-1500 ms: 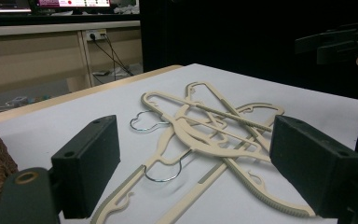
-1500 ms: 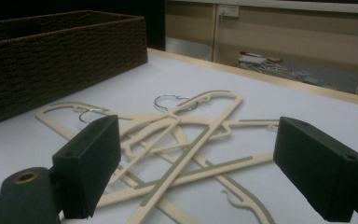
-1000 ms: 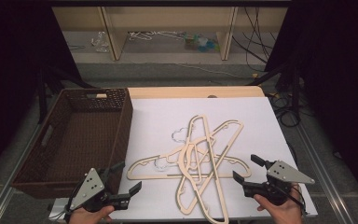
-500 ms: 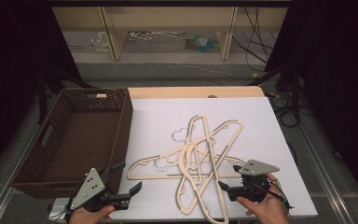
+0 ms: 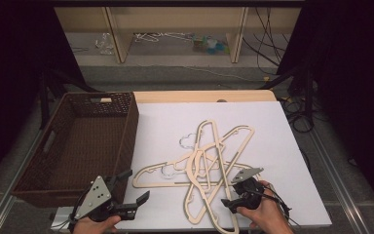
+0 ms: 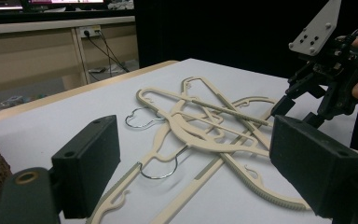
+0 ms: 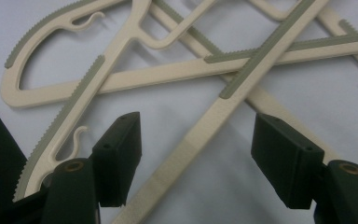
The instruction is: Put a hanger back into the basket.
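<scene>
Gripping status, right gripper (image 5: 230, 201): jaws stood apart and had just been closing; a cream hanger bar (image 7: 200, 135) ran between the pads without touching either
Gripping status, left gripper (image 5: 137, 187): jaws spread wide, nothing between the pads
Right gripper position: near edge of the white sheet (image 5: 282, 146), at the right flank of the hanger pile (image 5: 207, 168), tilted down toward it; seen far right in the left gripper view (image 6: 293, 109)
Left gripper position: near-left corner of the sheet, just beside the basket (image 5: 83, 146), well apart from the right gripper
Hanger pile location: centre of the white sheet, several cream hangers crossed over one another flat on the surface
Hanger detail: grey ribbed strips (image 7: 261, 53) along the shoulders; wire hooks (image 6: 142, 119) pointed toward the basket side
Basket: dark woven, rectangular, left of the sheet, its wall touching the sheet's left edge
Hands: one hand (image 5: 268, 217) wrapped around the right gripper body; the other (image 5: 95, 225) held the left gripper at the bottom edge
</scene>
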The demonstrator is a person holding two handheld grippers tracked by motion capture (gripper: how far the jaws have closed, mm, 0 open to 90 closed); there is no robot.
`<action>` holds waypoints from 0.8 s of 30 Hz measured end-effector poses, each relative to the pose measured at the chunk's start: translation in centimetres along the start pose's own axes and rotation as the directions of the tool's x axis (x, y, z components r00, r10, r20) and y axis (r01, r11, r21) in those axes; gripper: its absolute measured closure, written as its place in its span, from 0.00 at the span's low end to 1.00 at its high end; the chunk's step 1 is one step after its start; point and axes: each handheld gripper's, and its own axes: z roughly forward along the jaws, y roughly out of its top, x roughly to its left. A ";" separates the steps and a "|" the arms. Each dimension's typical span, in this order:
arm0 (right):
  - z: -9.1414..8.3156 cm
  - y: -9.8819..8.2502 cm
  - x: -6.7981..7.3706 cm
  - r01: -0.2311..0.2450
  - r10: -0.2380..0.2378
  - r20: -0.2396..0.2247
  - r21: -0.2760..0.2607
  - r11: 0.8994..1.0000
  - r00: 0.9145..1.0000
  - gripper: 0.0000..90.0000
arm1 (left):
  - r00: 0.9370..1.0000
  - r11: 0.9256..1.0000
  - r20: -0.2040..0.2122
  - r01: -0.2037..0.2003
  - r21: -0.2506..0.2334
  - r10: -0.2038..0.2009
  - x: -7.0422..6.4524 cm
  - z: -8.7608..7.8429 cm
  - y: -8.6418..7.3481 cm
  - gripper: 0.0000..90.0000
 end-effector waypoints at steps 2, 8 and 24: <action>0.3 0.2 0.1 0.003 -0.003 -0.003 0.023 1.000 1.000 0.40 | 1.000 1.000 0.000 0.012 0.001 -0.012 -0.1 0.0 0.0 0.18; 0.9 0.7 0.1 -0.017 0.017 -0.005 0.068 0.998 1.000 0.46 | 1.000 1.000 0.004 0.002 0.002 -0.002 -0.1 0.0 0.0 0.18; 0.8 1.0 0.4 0.032 -0.036 0.018 0.153 0.988 0.999 0.65 | 1.000 1.000 0.017 -0.012 -0.002 0.012 -0.2 0.2 0.0 0.18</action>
